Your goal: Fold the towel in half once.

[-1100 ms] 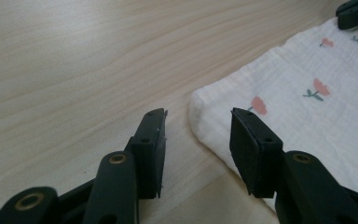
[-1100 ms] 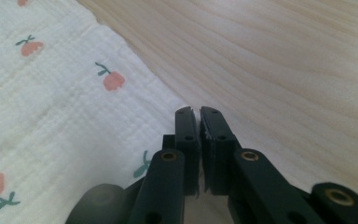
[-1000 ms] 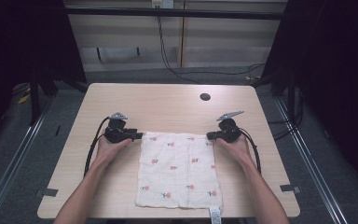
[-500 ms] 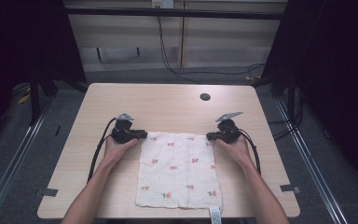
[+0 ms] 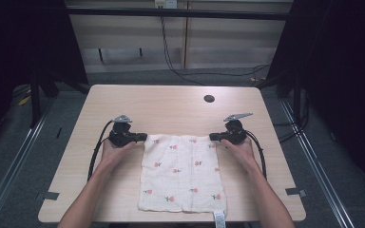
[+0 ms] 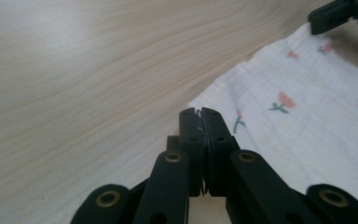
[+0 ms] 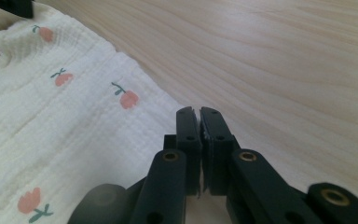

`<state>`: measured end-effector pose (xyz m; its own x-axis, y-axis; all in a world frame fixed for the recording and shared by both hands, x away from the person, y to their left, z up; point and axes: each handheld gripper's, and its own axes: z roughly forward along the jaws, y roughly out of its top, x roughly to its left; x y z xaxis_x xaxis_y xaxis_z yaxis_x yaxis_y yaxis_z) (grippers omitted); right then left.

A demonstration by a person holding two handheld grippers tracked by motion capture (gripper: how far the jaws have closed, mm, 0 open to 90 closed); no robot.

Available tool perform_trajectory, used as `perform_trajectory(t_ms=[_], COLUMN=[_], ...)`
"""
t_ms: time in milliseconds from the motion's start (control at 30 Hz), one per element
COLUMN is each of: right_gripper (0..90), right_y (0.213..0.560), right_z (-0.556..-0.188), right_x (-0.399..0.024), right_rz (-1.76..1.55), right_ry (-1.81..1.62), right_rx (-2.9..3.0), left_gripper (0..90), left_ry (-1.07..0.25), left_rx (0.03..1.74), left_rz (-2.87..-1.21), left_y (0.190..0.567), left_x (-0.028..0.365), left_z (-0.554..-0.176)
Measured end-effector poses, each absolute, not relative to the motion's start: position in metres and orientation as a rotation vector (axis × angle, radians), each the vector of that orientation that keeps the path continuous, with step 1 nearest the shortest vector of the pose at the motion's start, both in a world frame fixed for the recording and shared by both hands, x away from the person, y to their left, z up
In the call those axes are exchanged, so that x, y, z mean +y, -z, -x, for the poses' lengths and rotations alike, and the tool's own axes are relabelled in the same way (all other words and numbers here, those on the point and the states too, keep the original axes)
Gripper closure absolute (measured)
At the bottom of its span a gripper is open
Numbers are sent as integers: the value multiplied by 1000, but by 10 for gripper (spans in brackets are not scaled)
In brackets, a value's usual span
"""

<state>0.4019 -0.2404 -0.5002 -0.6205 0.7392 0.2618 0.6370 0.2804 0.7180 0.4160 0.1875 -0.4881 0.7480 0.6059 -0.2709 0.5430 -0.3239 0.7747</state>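
A white cloth [image 5: 183, 171] printed with small red flowers lies flat on the wooden table [image 5: 171, 104]. My left gripper [image 5: 142, 137] sits at the cloth's far left corner. Its jaws have just been closing, and in the left gripper view the left gripper [image 6: 199, 112] is shut with the cloth [image 6: 307, 116] corner pinched between the pads. My right gripper [image 5: 213, 137] is at the far right corner. In the right gripper view the right gripper [image 7: 199, 110] is shut on the edge of the cloth [image 7: 74, 126].
A round black hole [image 5: 209, 99] is set in the table near its far edge. A white label [image 5: 218, 219] hangs from the cloth's near edge. Black cables [image 5: 95, 154] trail from both grippers along the forearms. Dark floor and metal rails surround the table.
The left gripper has edged right onto the cloth's far left corner and its jaws have come together. The right gripper and the cloth have stayed put.
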Motion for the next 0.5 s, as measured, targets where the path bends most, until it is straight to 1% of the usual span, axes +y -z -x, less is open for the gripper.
perform_trajectory(t_ms=[333, 500], right_gripper=[865, 865], right_y=[484, 483], right_z=[-398, -397], right_x=[-244, -245], right_rz=[-1291, -1270], right_ry=[-1355, -1364], right_rx=[2360, 2364], left_gripper=[885, 884], left_ry=[-82, -93], left_rx=[834, 835], left_rz=[-1949, -1964], left_y=[474, 470], left_x=[190, 196], left_z=[-414, -414])
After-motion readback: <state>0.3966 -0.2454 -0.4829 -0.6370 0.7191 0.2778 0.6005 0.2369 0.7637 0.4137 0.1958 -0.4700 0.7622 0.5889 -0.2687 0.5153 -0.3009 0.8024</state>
